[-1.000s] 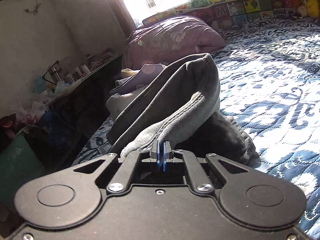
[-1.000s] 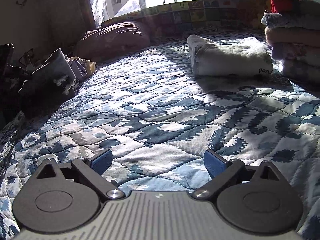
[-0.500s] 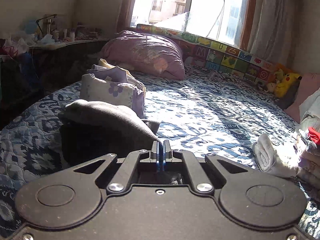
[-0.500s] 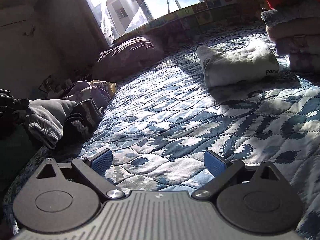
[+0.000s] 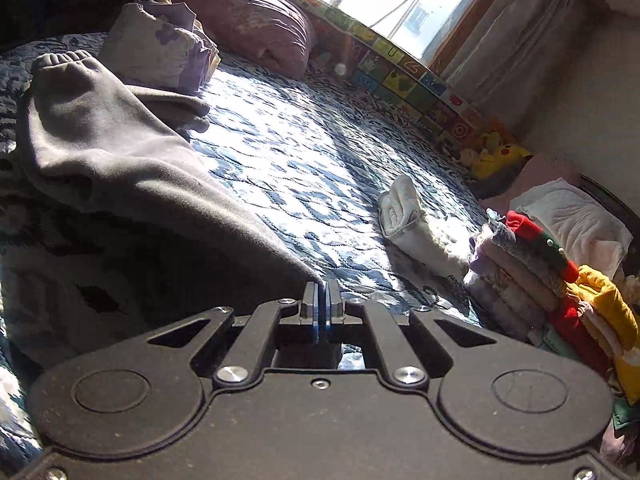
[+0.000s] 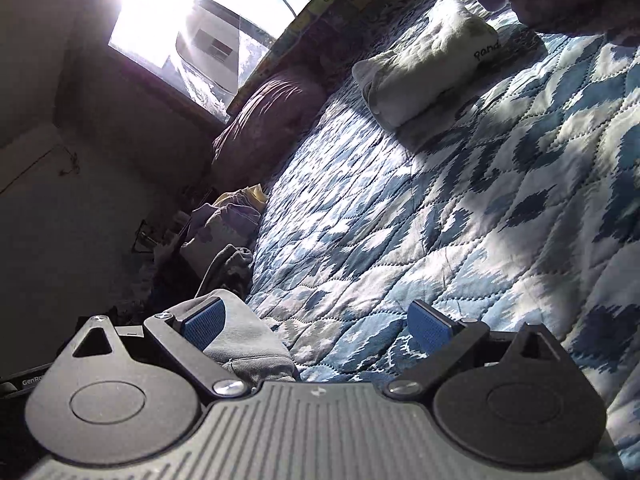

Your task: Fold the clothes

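Since the earlier frame we've dragged the grey garment [image 5: 120,152] toward lower centre, left hand-held gripper [image 5: 321,300] clamped on its edge; the right hand-held gripper [image 6: 316,326], jaws apart, should pinch the near corner squarely.

Grey sweatpants [image 5: 120,152] stretched taut above the blue quilt [image 5: 320,168]

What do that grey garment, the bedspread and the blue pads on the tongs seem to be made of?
Grey garment: looks like soft matte fleece or sweatshirt knit, thick folds, ribbed cuff. Bedspread: quilted woven cloth, probably cotton, with stitched lines and puffed panels. Blue pads: likely rubber or textured plastic, showing a fine grid surface.
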Motion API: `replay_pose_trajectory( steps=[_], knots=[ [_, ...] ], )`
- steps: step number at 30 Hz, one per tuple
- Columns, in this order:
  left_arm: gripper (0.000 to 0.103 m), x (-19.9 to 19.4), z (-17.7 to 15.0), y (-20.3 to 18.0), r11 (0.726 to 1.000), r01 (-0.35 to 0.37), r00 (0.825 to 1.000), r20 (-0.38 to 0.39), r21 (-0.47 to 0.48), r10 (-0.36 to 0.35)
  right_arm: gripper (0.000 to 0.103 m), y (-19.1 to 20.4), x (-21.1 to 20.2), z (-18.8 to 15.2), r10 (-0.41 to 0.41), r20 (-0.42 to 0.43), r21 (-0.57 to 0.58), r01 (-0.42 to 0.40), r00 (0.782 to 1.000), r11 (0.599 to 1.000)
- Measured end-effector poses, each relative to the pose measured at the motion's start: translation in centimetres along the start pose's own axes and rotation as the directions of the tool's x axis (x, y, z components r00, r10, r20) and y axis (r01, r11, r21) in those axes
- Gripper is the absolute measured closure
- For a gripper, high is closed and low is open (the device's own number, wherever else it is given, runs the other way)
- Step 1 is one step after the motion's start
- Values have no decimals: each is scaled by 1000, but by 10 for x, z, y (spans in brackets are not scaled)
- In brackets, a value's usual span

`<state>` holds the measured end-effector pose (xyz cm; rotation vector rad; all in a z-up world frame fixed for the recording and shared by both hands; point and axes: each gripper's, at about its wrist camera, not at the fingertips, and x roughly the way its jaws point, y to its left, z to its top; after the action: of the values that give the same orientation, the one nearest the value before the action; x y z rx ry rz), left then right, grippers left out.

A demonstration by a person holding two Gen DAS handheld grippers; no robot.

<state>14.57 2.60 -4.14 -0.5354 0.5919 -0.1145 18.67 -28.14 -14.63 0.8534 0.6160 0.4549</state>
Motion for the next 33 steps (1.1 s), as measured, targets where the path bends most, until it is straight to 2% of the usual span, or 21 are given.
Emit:
replay_pose_trajectory(
  steps=[5, 7, 9, 12, 14, 15, 18, 20, 22, 24, 26, 29, 33],
  knots=[
    [102, 6, -36, -44, 989, 108, 992, -73, 98, -102, 6, -16, -28, -1, -18, 48, 42, 16, 999, 999],
    [101, 7, -45, -48, 973, 214, 970, -134, 89, -202, 6, -20, -32, -3, -30, 49, 51, 27, 998, 998],
    [97, 0, -51, -51, 964, 224, 968, -144, 143, -203, 6, -24, -33, -6, -40, 38, 54, 38, 998, 998],
    [79, -14, -55, -38, 966, 199, 976, -126, 167, -179, 8, -27, -32, -10, -43, 3, 36, 42, 999, 998],
    [57, -25, -52, -18, 976, 163, 985, -75, 147, -153, 17, -24, -27, -14, -23, -32, 17, 24, 999, 1000],
    [54, -29, -51, -8, 981, 137, 990, -47, 135, -132, 19, -23, -24, -17, -4, -56, 14, 5, 998, 1000],
    [50, -35, -47, 30, 998, 52, 998, 24, 41, -53, 22, -18, -19, -30, 78, -121, 81, -68, 990, 994],
    [48, -33, -43, 60, 999, -22, 999, 43, -39, 23, 16, -19, -15, -40, 111, -147, 150, -89, 983, 985],
    [48, -27, -38, 87, 988, -93, 994, 45, -122, 99, 13, -20, -8, -48, 116, -152, 189, -87, 981, 978],
    [46, -18, -31, 121, 964, -152, 984, 55, -216, 168, 12, -20, -4, -51, 127, -138, 211, -97, 982, 973],
    [43, -10, -25, 146, 946, -176, 978, 60, -271, 199, 12, -23, 0, -50, 151, -117, 255, -118, 982, 960],
    [42, 3, -16, 179, 918, -175, 976, 60, -355, 210, 12, -26, 9, -51, 202, -97, 325, -161, 975, 932],
    [42, 17, -1, 189, 929, -153, 979, 78, -337, 190, 11, -20, 27, -54, 249, -109, 350, -197, 962, 916]
  ],
)
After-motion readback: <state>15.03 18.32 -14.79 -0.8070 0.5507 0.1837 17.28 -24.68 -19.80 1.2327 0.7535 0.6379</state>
